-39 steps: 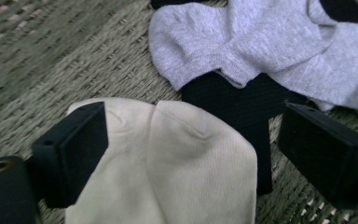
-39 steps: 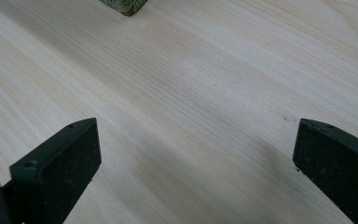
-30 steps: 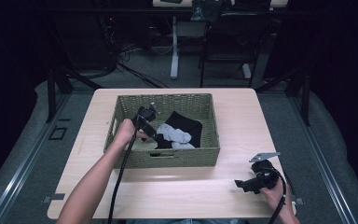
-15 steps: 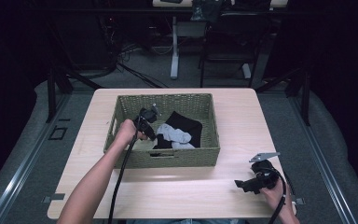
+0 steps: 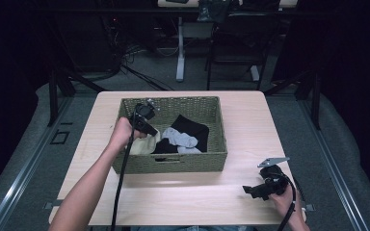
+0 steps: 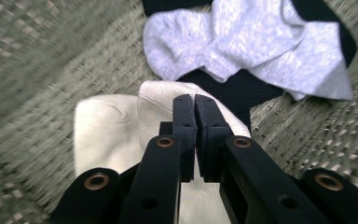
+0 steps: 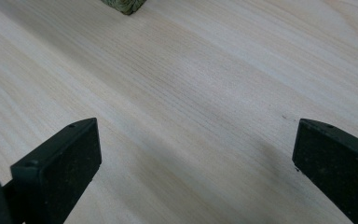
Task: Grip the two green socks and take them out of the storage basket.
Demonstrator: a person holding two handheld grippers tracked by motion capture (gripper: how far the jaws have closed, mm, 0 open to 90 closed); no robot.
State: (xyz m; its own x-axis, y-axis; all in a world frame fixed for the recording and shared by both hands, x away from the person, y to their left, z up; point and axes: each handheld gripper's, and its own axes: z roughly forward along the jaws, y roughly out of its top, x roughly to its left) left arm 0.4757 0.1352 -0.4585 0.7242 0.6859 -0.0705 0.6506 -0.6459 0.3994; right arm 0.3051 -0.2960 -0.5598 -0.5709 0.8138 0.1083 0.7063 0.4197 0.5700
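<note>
In the wicker basket [image 5: 173, 161] near the desk's left edge, the left gripper [image 6: 195, 100] has just been closing and now pinches the cream sock [image 6: 105, 126]; lift straight up so it clears the grey sock [image 6: 242, 46]. Near the right front corner, the right gripper [image 7: 193, 154] hangs wide apart, empty.

Both forearms are bare, with no sleeve in sight. The left gripper [image 6: 196, 100] is black: two flat, rectangular jaws on angular link arms, each link pinned with copper-coloured rivets beside small dark screw holes. A black cable trails from it. The right gripper [image 7: 193, 154] has matte black, block-shaped jaws with tiny holes near the corners, a grey three-cornered plate on top and its own looping black cable.
</note>
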